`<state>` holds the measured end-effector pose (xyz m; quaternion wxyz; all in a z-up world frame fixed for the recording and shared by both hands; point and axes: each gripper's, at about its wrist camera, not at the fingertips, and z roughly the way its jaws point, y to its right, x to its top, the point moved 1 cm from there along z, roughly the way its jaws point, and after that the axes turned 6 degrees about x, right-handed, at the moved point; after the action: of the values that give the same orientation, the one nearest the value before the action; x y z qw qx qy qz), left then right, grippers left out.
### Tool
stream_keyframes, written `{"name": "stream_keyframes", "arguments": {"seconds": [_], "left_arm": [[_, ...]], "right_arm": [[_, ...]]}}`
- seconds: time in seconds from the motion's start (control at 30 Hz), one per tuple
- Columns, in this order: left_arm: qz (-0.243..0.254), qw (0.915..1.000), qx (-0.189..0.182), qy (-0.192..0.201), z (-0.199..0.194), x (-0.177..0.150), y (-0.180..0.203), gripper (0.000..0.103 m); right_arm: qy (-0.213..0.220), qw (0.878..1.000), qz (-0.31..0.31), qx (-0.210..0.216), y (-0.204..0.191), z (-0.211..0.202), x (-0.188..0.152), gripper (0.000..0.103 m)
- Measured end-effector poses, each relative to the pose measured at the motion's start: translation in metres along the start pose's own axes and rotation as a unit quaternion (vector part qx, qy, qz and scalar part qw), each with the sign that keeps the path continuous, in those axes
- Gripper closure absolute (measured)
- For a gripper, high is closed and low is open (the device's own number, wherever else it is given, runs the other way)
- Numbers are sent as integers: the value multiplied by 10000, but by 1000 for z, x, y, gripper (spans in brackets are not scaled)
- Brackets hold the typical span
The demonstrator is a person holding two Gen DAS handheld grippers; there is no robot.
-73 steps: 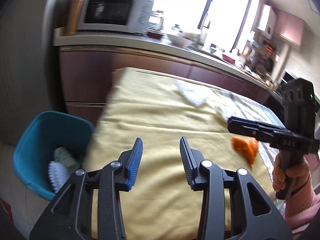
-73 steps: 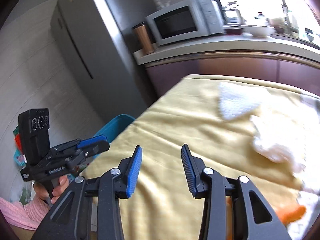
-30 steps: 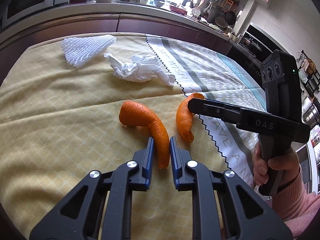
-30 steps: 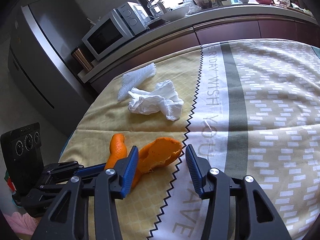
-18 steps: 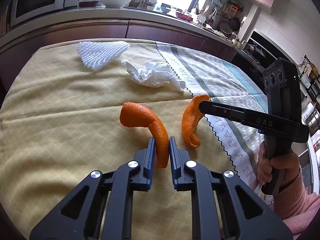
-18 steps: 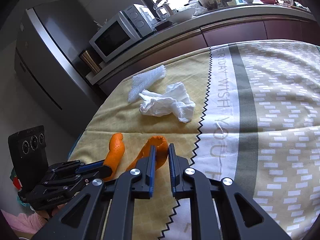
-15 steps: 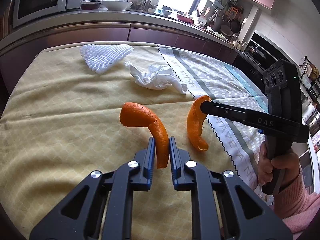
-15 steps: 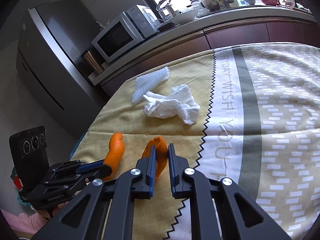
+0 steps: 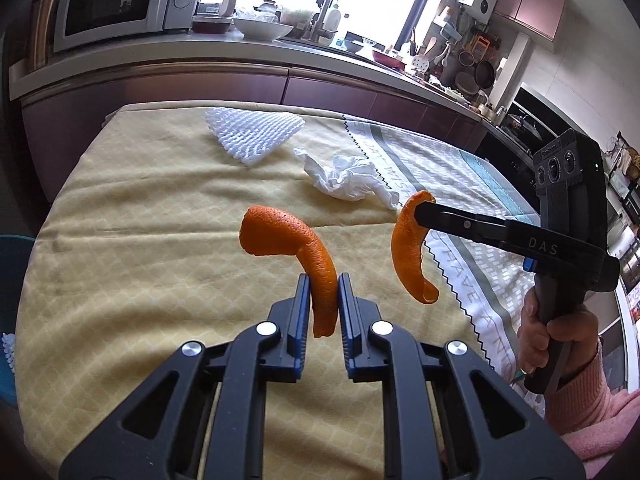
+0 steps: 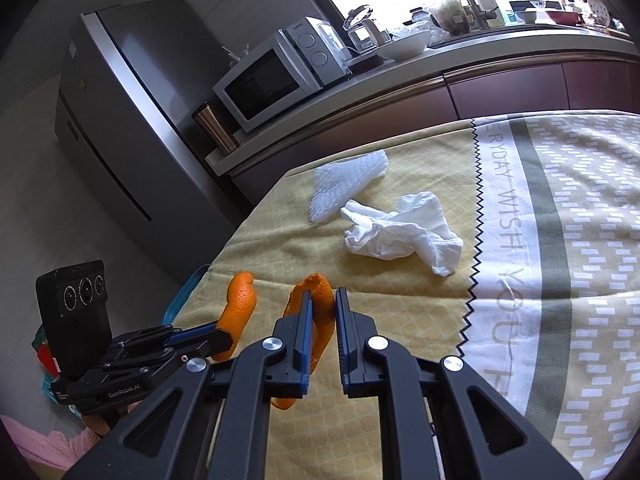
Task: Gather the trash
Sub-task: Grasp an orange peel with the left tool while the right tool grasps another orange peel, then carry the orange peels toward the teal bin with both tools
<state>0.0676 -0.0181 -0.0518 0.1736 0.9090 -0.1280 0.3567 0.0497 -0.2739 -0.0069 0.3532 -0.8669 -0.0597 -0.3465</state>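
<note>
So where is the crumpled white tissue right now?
The crumpled tissue lies on the yellow tablecloth, beyond both held orange peels, between the white foam net and the zigzag border.

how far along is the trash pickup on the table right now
Done: the blue bin at the table's left edge already holds a white scrap. In hand: the left gripper and right gripper each clamp an orange peel, lifted off the cloth. Left: the foam net and crumpled tissue.

Orange peels (image 9: 316, 256); white tissue (image 10: 400, 232); yellow lattice tablecloth (image 9: 140, 240).
</note>
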Motion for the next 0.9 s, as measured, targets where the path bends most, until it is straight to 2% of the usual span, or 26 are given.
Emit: {"name": "stream_keyframes", "arguments": {"seconds": [0.9], "left_arm": [[-350, 9978, 508, 226, -38, -9, -41, 88]], "right_arm": [[-241, 9978, -334, 524, -53, 55, 11, 93]]}}
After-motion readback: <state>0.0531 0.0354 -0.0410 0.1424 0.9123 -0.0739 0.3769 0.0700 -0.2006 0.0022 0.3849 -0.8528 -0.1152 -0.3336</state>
